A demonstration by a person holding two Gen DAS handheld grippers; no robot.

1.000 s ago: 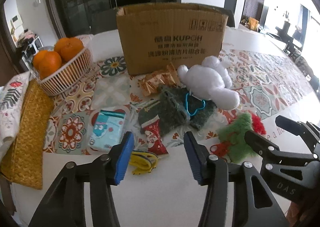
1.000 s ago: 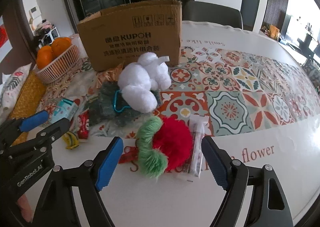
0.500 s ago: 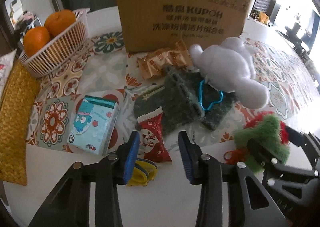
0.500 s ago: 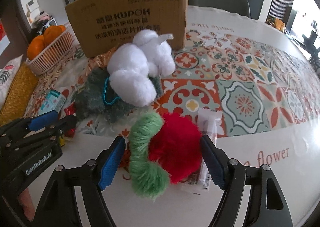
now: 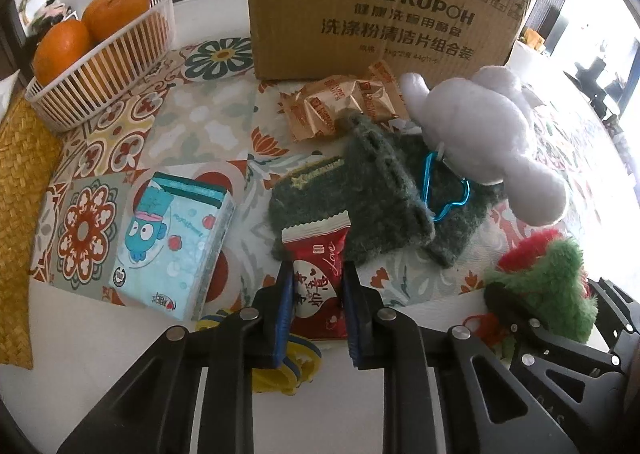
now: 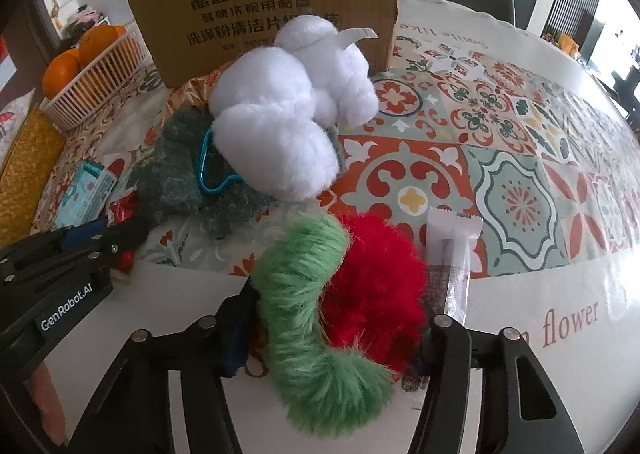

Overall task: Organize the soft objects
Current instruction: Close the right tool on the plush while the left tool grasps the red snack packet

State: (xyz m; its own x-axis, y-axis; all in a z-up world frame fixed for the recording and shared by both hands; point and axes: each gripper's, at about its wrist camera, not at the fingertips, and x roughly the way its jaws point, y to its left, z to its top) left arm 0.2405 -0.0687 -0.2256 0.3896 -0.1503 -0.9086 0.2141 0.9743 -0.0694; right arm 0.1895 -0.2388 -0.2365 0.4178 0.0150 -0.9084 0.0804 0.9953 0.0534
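My left gripper [image 5: 316, 294] is shut on a red snack packet [image 5: 316, 250] that lies on the table in front of a dark green knitted pouch [image 5: 360, 190]. A white plush toy [image 6: 280, 114] with a blue clip [image 5: 444, 194] rests on that pouch. In the right wrist view, a red and green furry toy [image 6: 360, 274] sits between the jaws of my right gripper [image 6: 332, 322]. Those jaws are closing, and both pads are sunk into the fur. The open cardboard box [image 5: 380, 6] stands behind the pile.
A pack of tissues [image 5: 172, 246] lies left of the red packet, and a yellow band [image 5: 292, 370] lies under my left gripper. Gold snack packets [image 5: 340, 102] sit by the box. A basket of oranges [image 5: 100, 66] stands far left, and a clear sachet [image 6: 452, 254] right of the furry toy.
Both grippers sank toward the table. The left jaws closed from wide apart onto the red packet. The right jaws narrowed around the furry toy until the pads met the fur.
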